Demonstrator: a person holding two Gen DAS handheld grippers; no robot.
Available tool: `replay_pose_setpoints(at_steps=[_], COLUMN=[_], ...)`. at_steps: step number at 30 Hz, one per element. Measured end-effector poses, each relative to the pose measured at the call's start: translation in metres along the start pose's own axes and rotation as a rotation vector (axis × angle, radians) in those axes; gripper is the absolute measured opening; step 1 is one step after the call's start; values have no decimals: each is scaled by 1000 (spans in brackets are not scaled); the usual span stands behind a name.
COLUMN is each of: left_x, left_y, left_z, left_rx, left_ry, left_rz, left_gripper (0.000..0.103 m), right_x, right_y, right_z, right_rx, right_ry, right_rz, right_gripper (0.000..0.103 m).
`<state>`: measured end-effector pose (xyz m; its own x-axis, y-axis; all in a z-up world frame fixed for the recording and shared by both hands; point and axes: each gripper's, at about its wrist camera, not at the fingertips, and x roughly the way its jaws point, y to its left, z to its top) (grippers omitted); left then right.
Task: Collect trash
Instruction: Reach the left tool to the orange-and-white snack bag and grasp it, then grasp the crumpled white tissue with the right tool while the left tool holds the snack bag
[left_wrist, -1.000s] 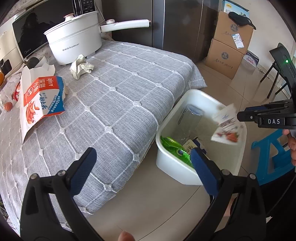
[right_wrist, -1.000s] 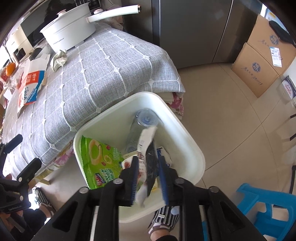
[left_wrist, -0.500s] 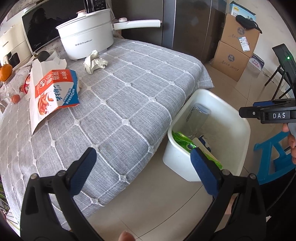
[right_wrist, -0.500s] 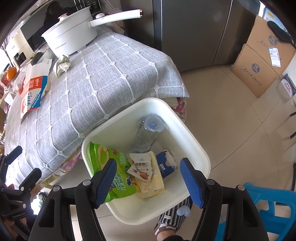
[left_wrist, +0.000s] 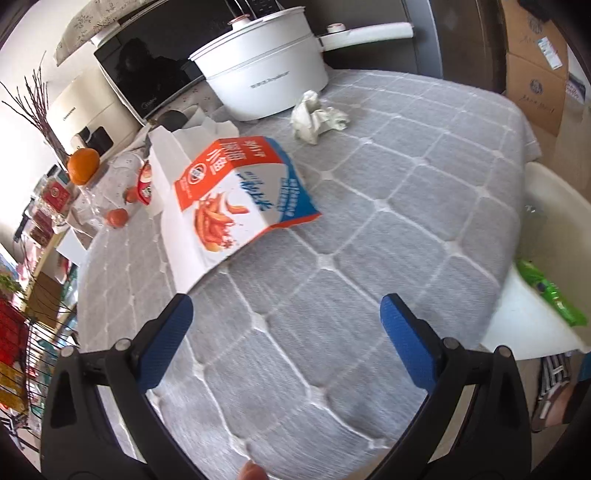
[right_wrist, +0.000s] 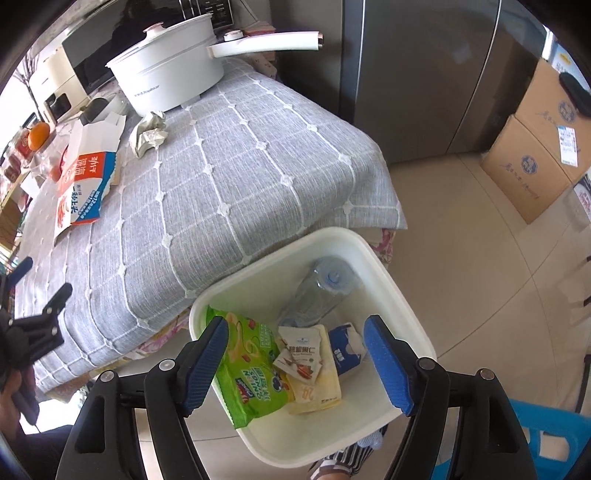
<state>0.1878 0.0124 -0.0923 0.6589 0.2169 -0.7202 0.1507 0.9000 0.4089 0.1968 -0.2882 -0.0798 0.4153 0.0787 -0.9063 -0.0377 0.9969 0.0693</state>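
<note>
Fingers of the right gripper (right_wrist: 295, 363) are spreading with nothing between them above the white bin (right_wrist: 391, 280) holding a green packet (right_wrist: 251, 369), while the left gripper (left_wrist: 286, 332) hangs wide apart and empty over the bench (left_wrist: 406, 206), near the flattened carton (left_wrist: 240, 195) and crumpled paper (left_wrist: 317, 116).

We count one white bin (right_wrist: 376, 258) holding one clear bottle (right_wrist: 317, 291), one green snack bag (right_wrist: 251, 373), one blue carton (right_wrist: 345, 350), two small packets (right_wrist: 301, 354), on the bench (right_wrist: 229, 177) one flattened box (left_wrist: 240, 199), one crumpled paper (left_wrist: 317, 116), one white pot (left_wrist: 266, 77), one orange (left_wrist: 83, 166)
</note>
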Motion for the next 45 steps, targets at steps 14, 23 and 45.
replay_pose_setpoints(at_steps=[14,23,45], left_x=[65,58,-12], left_y=[30,36,141], left_z=[21,24,-22], left_rx=[15,-37,-722], left_ry=[-9,-42,18], left_rz=[100,81,-459], left_gripper=[80,22,1], right_x=[1,4,2], right_y=[-5,-4,72], right_z=[20,18,28], right_rx=[3,10,-63], right_ry=[2,12,-37], right_rz=[30,30,104], right_gripper=[78,78,78])
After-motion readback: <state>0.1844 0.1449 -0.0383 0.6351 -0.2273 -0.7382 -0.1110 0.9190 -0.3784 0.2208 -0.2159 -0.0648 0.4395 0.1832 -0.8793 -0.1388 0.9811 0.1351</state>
